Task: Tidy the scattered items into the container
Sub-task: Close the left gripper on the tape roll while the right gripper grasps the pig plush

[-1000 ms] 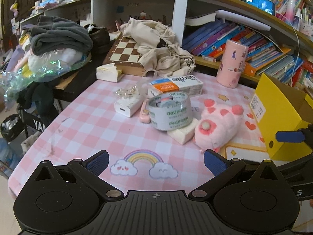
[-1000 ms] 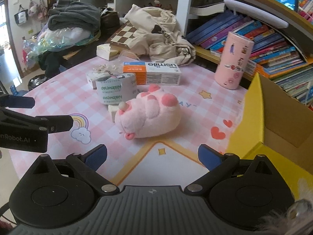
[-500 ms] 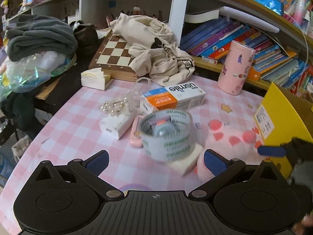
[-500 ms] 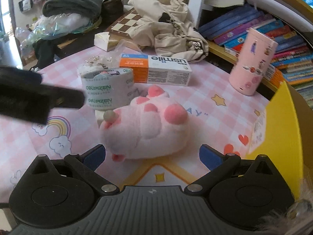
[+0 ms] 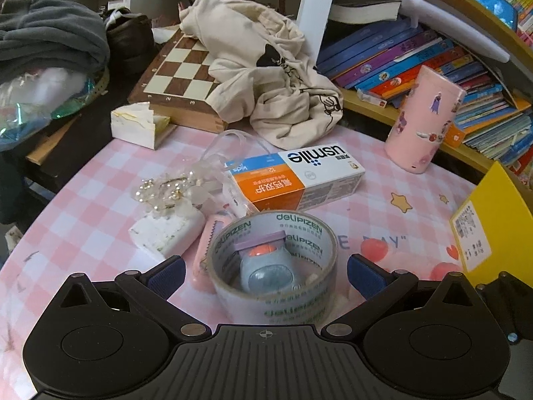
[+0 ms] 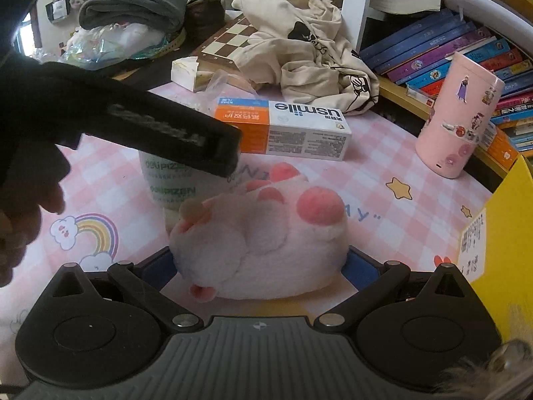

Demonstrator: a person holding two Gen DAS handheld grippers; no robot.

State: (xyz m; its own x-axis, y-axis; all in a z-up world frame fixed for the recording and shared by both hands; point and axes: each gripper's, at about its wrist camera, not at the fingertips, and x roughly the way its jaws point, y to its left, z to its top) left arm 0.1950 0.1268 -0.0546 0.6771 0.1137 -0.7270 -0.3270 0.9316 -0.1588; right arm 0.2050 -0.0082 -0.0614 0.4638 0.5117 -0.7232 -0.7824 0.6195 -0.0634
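Left gripper (image 5: 265, 271): jaws spread wide, one blue pad on each side of the tape roll, neither pad touching it; in the right wrist view its black body crosses the upper left, above the roll.
Right gripper (image 6: 258, 268): jaws spread, the plush between the two blue pads; the fur hides the pad faces, so contact cannot be told.
Tape roll (image 5: 273, 266): clear roll printed "delipizen", standing on its rim on the pink checked mat (image 5: 83, 206), resting partly on a white block whose corner shows at its right.
Small toy (image 5: 266, 266): pale blue, with an orange spot and a lilac top, sitting inside the roll's core.
Plush (image 6: 263, 236): pink and white paw-shaped toy lying on the mat, just in front of the tape roll in the right wrist view.
Pink case (image 5: 208, 240): flat, lying just left of the roll, partly behind it.
White charger (image 5: 166, 233): left of the case, with a beaded trinket (image 5: 166, 191) on top of it.
Usmile box (image 5: 293, 176): lying flat beyond the roll.
Yellow box (image 5: 493, 220): the container, open, at the mat's right edge, well apart from the roll.
Pink cylinder (image 5: 423, 120): upright near the bookshelf, beyond the usmile box.
Chessboard (image 5: 180, 73): at the far edge, a cream garment (image 5: 266, 66) heaped partly over it.
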